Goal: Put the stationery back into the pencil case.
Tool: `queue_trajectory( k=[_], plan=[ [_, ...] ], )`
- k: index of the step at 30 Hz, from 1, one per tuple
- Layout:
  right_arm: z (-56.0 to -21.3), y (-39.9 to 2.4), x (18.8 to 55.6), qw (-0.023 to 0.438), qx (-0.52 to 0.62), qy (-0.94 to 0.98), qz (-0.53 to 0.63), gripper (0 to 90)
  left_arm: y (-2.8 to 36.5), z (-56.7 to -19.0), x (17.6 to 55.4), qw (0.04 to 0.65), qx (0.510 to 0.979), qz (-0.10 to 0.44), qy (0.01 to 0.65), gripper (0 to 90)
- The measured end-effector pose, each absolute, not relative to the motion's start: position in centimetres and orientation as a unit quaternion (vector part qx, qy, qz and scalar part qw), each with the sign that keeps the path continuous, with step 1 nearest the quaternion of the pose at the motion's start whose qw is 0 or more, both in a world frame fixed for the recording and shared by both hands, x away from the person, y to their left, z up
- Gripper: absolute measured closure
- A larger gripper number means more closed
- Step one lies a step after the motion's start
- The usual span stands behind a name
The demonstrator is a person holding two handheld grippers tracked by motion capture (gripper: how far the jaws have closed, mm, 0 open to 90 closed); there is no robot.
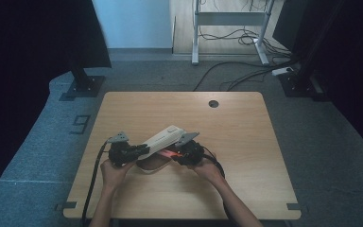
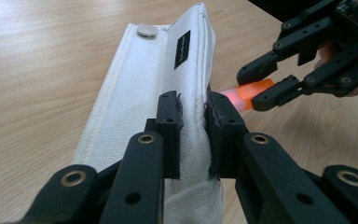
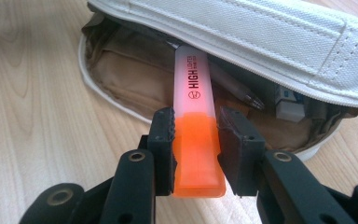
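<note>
At lower centre of the high view we have the white canvas pencil case (image 1: 163,137) on the wooden desk (image 1: 246,142), lid lifted. Our left tool (image 2: 193,133) is clamped on the lid edge, holding it up. Our right tool (image 3: 196,140) grips the orange highlighter (image 3: 195,116) by its cap end, tip just inside the case mouth. Risks, as we judge it: the lid fabric is soft and could slip from the pinch and drop onto the highlighter; the smooth plastic barrel could twist in the grip or snag on the pen (image 3: 235,88) and eraser (image 3: 289,105) inside. Case: stitched woven canvas, tan lining, metal snap (image 2: 147,30). Highlighter: flat, translucent, glossy.
</note>
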State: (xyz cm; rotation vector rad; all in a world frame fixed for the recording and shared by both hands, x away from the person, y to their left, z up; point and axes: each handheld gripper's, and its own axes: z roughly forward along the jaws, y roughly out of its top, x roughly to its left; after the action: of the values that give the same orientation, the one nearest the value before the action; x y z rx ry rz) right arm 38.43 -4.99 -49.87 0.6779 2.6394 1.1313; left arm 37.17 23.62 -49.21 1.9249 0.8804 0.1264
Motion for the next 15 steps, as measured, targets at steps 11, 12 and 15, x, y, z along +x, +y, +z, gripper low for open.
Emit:
queue_trajectory(
  k=[11, 12, 15],
  plan=[
    [-50.8, -4.0, 39.6, 0.099, 0.234, 0.89, 0.379, 65.7, 23.7, -49.2, 37.2, 0.491, 0.791, 0.05, 0.363, 76.2],
    [-50.8, -4.0, 39.6, 0.099, 0.234, 0.89, 0.379, 65.7, 23.7, -49.2, 37.2, 0.491, 0.791, 0.049, 0.362, 76.2],
    [-51.1, -3.6, 40.0, 0.101, 0.233, 0.891, 0.376, 65.7, 23.7, -49.2, 37.2, 0.491, 0.791, 0.047, 0.362, 76.2]
  ],
)
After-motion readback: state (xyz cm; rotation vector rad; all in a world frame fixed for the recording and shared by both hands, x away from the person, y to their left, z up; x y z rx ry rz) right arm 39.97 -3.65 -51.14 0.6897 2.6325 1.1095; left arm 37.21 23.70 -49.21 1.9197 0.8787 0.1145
